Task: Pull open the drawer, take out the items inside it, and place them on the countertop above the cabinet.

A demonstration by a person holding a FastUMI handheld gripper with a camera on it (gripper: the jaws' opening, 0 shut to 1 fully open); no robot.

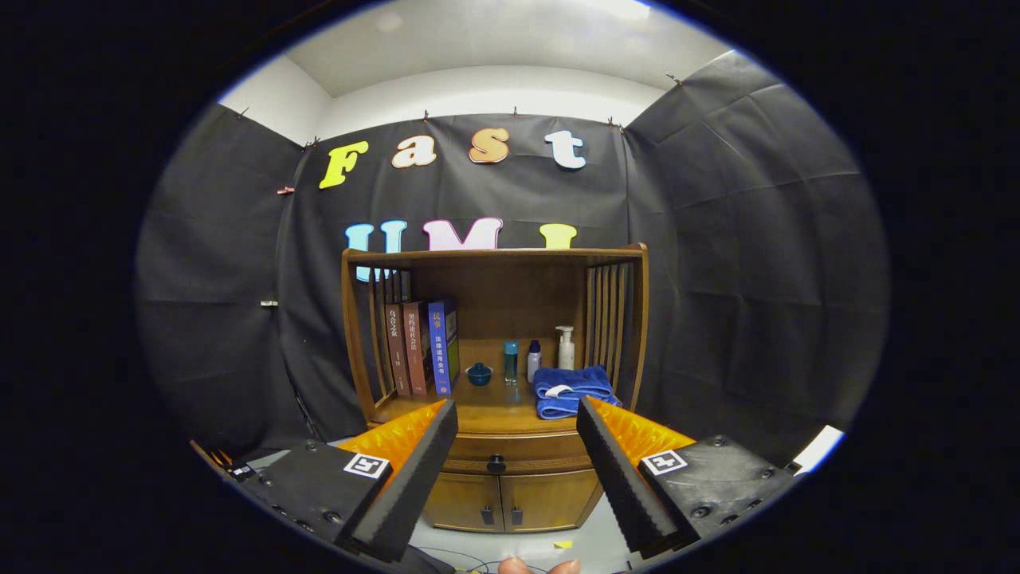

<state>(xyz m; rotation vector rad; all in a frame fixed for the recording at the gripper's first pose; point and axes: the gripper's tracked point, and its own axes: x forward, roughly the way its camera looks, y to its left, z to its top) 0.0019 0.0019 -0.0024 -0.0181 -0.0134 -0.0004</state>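
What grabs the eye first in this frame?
The wooden cabinet stands straight ahead beyond the open gripper, its drawer shut, knob between the fingers. On its countertop lie folded blue towels to the right, three books upright to the left.

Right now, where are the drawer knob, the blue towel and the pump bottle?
drawer knob (496,462): gripper view, its round front, between the open fingers.
blue towel (575,392): gripper view, folded top.
pump bottle (566,351): gripper view, its body.

brown wooden cabinet (510,470), blue folded towel (574,392), black drawer knob (496,463).
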